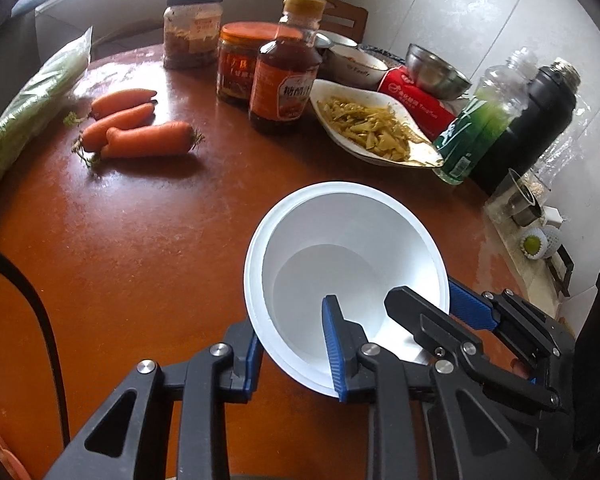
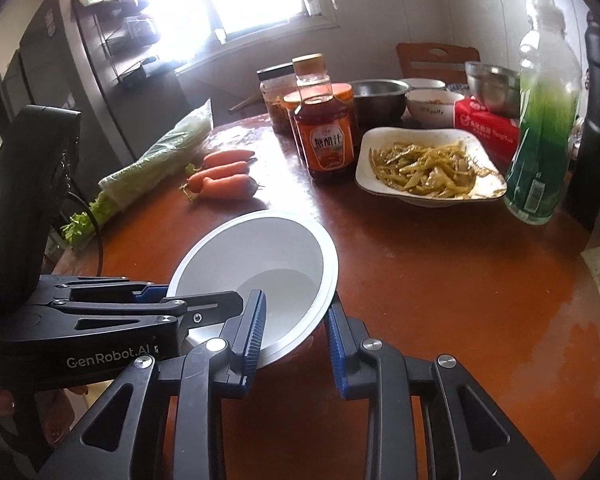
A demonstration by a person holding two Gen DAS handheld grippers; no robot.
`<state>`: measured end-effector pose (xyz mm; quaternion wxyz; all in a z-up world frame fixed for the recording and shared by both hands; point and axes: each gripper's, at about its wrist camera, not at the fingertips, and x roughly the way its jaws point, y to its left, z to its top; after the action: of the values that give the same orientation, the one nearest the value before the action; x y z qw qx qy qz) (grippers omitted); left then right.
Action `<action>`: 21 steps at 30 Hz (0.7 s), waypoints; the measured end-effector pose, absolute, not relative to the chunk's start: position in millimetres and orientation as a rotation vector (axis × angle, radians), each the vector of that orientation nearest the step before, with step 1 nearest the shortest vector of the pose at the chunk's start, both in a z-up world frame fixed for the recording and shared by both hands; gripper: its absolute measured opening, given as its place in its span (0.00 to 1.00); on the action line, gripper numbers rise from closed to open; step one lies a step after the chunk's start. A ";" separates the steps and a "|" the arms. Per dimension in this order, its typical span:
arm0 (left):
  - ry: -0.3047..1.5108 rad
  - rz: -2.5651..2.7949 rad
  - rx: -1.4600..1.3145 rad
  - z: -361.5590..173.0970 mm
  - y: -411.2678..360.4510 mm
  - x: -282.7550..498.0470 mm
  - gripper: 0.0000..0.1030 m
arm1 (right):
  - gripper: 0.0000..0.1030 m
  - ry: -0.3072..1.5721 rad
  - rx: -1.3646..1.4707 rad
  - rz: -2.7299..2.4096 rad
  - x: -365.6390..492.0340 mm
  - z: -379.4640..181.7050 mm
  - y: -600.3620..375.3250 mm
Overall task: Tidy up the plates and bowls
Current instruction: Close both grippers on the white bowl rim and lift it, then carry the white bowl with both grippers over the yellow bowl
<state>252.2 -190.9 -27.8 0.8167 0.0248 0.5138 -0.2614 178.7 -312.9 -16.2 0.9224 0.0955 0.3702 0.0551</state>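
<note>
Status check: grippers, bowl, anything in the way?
Both grippers, left and right, astride white bowl rim, one finger inside each; pinch unconfirmed. Bowl tilted, empty. Plate of shredded vegetables and green bottle ahead.

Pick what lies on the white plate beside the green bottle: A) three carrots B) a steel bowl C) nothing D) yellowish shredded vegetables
D: the white plate holds a heap of yellowish shredded vegetables, seen in both wrist views.
</note>
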 end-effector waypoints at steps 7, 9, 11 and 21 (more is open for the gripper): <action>1.056 -0.560 0.060 -15.8 -186.3 239.0 0.26 | 0.30 0.736 0.183 0.114 167.6 -6.2 -309.0; 1.045 -0.557 0.066 -13.0 -185.2 235.7 0.26 | 0.30 0.726 0.179 0.117 163.6 -3.4 -307.3; 1.034 -0.551 0.070 -9.0 -182.9 232.0 0.26 | 0.30 0.722 0.180 0.122 161.5 -1.1 -305.6; 0.984 -0.544 0.064 5.6 -168.0 212.7 0.26 | 0.30 0.687 0.171 0.137 145.7 12.2 -293.5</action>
<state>212.7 -168.0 5.6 0.8457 0.0305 0.4663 -0.2580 145.7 -293.5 12.2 0.9357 0.0837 0.3361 0.0671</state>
